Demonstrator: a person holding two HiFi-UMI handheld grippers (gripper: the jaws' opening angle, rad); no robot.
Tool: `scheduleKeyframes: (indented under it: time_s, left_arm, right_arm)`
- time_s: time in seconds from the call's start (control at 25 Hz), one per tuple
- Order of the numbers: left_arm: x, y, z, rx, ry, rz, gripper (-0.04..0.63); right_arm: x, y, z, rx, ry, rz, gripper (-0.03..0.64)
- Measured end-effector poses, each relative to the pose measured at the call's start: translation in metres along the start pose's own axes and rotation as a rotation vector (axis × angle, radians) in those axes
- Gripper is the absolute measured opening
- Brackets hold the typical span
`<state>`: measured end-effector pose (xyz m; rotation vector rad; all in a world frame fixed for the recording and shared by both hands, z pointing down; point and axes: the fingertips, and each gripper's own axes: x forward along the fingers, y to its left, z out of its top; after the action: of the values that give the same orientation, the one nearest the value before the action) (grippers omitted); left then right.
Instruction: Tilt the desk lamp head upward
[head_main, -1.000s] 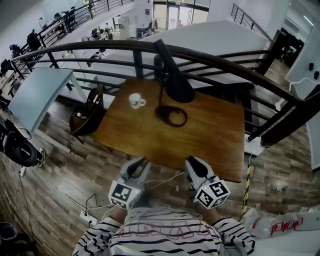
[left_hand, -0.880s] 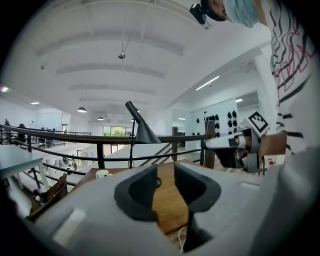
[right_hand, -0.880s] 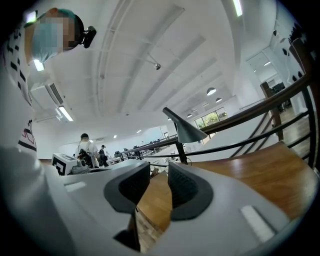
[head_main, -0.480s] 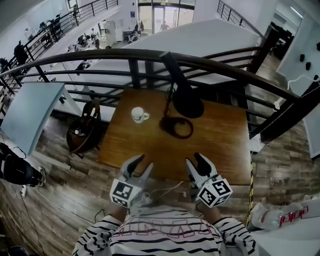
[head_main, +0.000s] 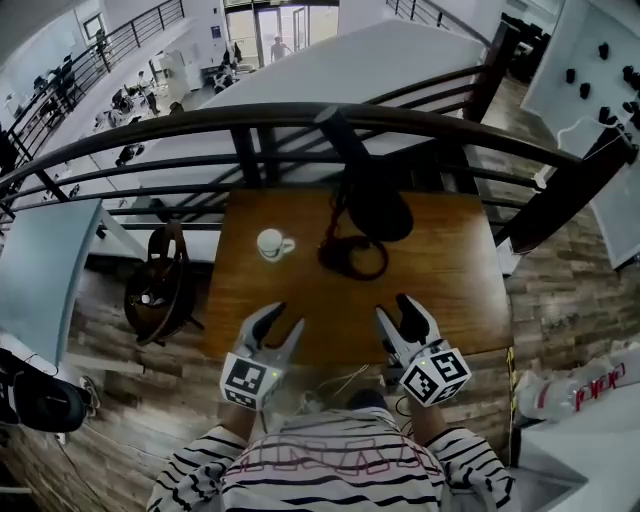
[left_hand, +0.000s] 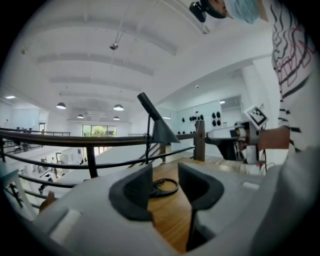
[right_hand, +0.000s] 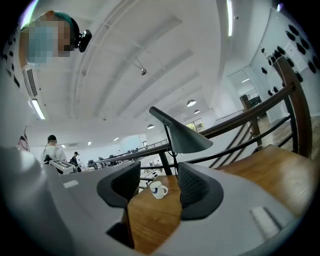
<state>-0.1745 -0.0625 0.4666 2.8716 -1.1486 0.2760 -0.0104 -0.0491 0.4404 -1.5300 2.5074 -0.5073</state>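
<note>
Low over the near edge of the wooden table (head_main: 450, 290), the left gripper (head_main: 285, 318): jaws wide, just opened further, nothing between them. Straight ahead of it, a touch to the left, a white cup (head_main: 270, 243). Ahead and to its right, in line with the gap between the two claws, the desk lamp's dark ring base (head_main: 353, 257) flat on the table. Above that, the cone-shaped lamp head (head_main: 378, 203), mouth facing down, well apart from both claws. Beside the left one, the right gripper (head_main: 394, 308): jaws partly apart, likewise just opening, empty. Beyond the lamp, a dark railing (head_main: 200, 122).
</note>
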Motion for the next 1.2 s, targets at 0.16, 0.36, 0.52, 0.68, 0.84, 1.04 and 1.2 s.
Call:
scheduleKeyframes:
  time_s: [0.16, 0.36, 0.52, 0.68, 0.84, 1.04, 1.2]
  left_arm:
    - [0.011, 0.024, -0.001, 0.001, -0.003, -0.013, 0.161]
    - [0.048, 0.034, 0.001, 0.014, -0.001, -0.004, 0.163]
    - [0.074, 0.041, 0.008, 0.035, 0.006, 0.028, 0.163]
    - [0.105, 0.048, 0.012, 0.055, 0.023, 0.058, 0.163]
    - [0.138, 0.052, 0.01, 0.064, 0.028, 0.084, 0.163]
    - [0.188, 0.061, 0.01, 0.067, 0.04, 0.119, 0.163]
    - [0.217, 0.068, 0.007, 0.077, 0.054, 0.13, 0.163]
  right_arm:
    - [0.016, 0.002, 0.002, -0.006, 0.0, -0.02, 0.236]
    - [0.032, -0.028, 0.009, 0.004, -0.004, -0.007, 0.248]
    - [0.05, -0.052, 0.018, 0.023, 0.009, 0.029, 0.258]
    - [0.064, -0.073, 0.027, 0.034, 0.029, 0.066, 0.265]
    - [0.076, -0.093, 0.032, 0.047, 0.045, 0.11, 0.273]
    - [0.088, -0.127, 0.039, 0.063, 0.069, 0.152, 0.276]
    - [0.095, -0.144, 0.039, 0.079, 0.085, 0.167, 0.279]
